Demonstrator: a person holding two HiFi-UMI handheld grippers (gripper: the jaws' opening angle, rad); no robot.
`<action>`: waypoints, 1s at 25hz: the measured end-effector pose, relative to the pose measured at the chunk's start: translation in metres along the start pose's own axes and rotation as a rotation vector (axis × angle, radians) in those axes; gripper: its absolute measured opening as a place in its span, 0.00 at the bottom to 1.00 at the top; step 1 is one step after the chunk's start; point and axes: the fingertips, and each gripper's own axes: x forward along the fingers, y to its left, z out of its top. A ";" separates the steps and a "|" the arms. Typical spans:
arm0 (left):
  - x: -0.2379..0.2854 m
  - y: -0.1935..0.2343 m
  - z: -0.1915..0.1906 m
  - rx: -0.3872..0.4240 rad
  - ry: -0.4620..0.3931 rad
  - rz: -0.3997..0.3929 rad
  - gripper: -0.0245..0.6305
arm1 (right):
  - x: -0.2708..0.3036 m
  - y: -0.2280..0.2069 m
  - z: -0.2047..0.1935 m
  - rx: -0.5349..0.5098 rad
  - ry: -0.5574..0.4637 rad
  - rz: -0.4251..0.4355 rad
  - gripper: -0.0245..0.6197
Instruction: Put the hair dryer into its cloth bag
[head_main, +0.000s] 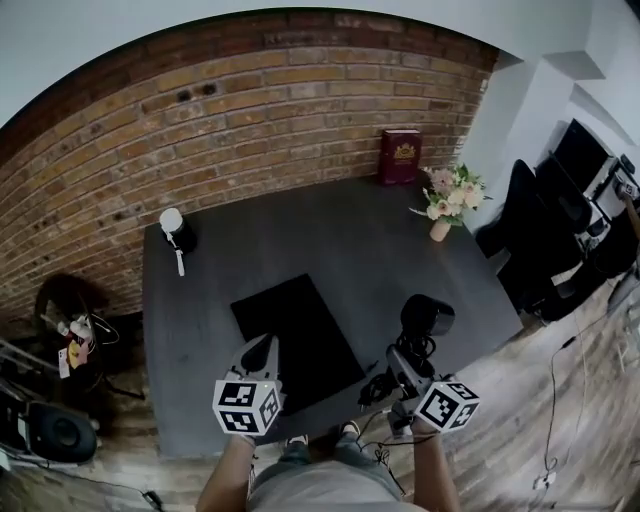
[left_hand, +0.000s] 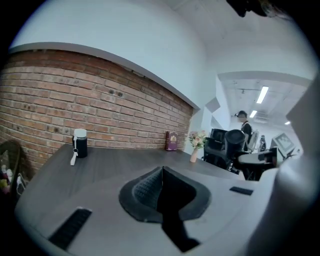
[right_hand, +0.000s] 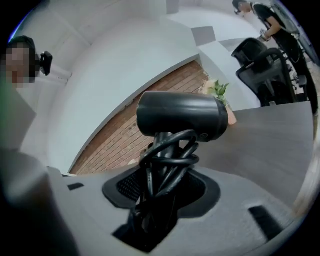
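Note:
A black cloth bag (head_main: 300, 335) lies flat in the middle of the dark grey table (head_main: 200, 320). My left gripper (head_main: 258, 352) hovers at the bag's near left edge with its jaws shut; in the left gripper view the left gripper (left_hand: 161, 172) shows closed pads, and no cloth can be made out between them. My right gripper (head_main: 405, 365) is shut on the handle of the black hair dryer (head_main: 427, 318), held upright to the right of the bag. In the right gripper view the hair dryer (right_hand: 182, 115) stands above the right gripper (right_hand: 160, 200), its cord (right_hand: 167, 160) coiled round the handle.
Against the brick wall stand a white-capped black bottle (head_main: 177, 232) at the far left, a maroon box (head_main: 401, 156), and a flower vase (head_main: 445, 200) at the far right corner. Part of the cord (head_main: 378, 388) hangs at the table's near edge. Office chairs (head_main: 530, 230) stand to the right.

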 end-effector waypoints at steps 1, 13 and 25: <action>-0.001 0.004 0.001 -0.009 -0.005 0.034 0.05 | 0.010 0.000 0.003 -0.008 0.024 0.026 0.33; -0.034 0.028 -0.025 -0.092 -0.035 0.333 0.05 | 0.083 -0.007 0.001 -0.088 0.214 0.256 0.33; -0.046 0.041 -0.062 -0.142 0.030 0.363 0.05 | 0.087 -0.012 -0.036 -0.118 0.322 0.234 0.33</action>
